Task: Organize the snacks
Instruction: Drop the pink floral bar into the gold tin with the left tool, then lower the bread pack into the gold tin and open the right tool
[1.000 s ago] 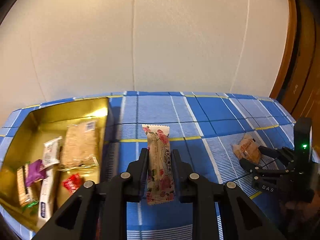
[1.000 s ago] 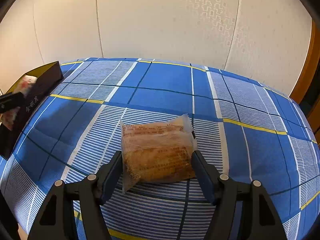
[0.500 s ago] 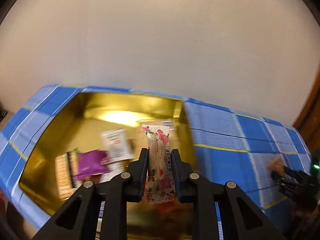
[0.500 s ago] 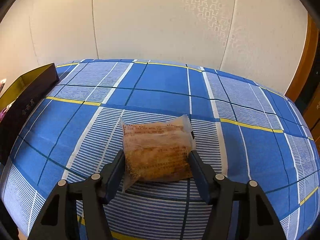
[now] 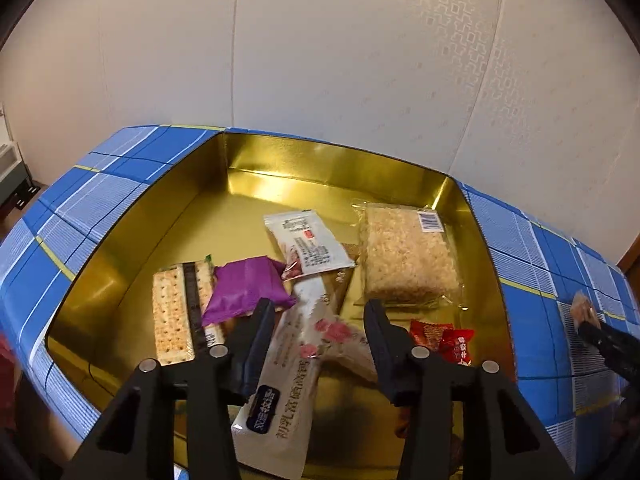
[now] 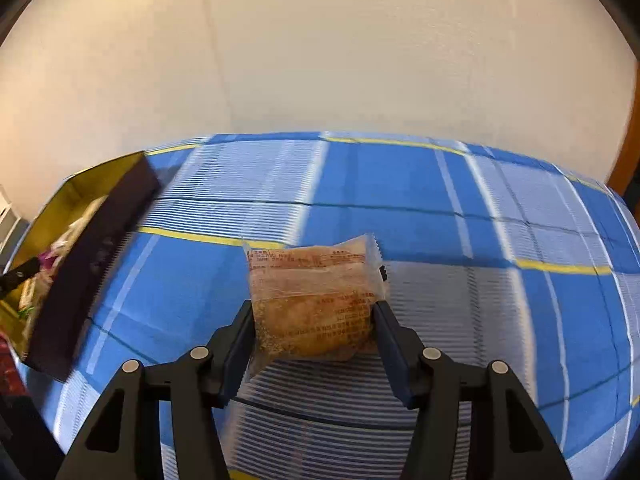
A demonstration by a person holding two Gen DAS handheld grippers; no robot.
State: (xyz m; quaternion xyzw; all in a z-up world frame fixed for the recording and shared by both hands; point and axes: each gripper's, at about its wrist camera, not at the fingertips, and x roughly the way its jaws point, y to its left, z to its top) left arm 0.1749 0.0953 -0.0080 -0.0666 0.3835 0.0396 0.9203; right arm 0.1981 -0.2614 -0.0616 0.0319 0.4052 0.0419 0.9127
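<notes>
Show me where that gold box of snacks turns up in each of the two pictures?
Left wrist view: the gold box fills the middle, snacks lying inside.
Right wrist view: it sits at the far left edge, dark outer wall facing us.
Shared landmark: the blue checked cloth.

The left gripper hangs over the near end of the gold tin, its jaws having just been opening; the rose-printed wafer bar lies blurred between them, clear of both pads. Inside the tin, a cracker pack sits toward the left wall with a purple packet just beside it. A white sachet lies near the middle, a puffed-rice cake toward the right wall, and a red candy near the right front corner. The tin rests on a blue plaid cloth.
</notes>
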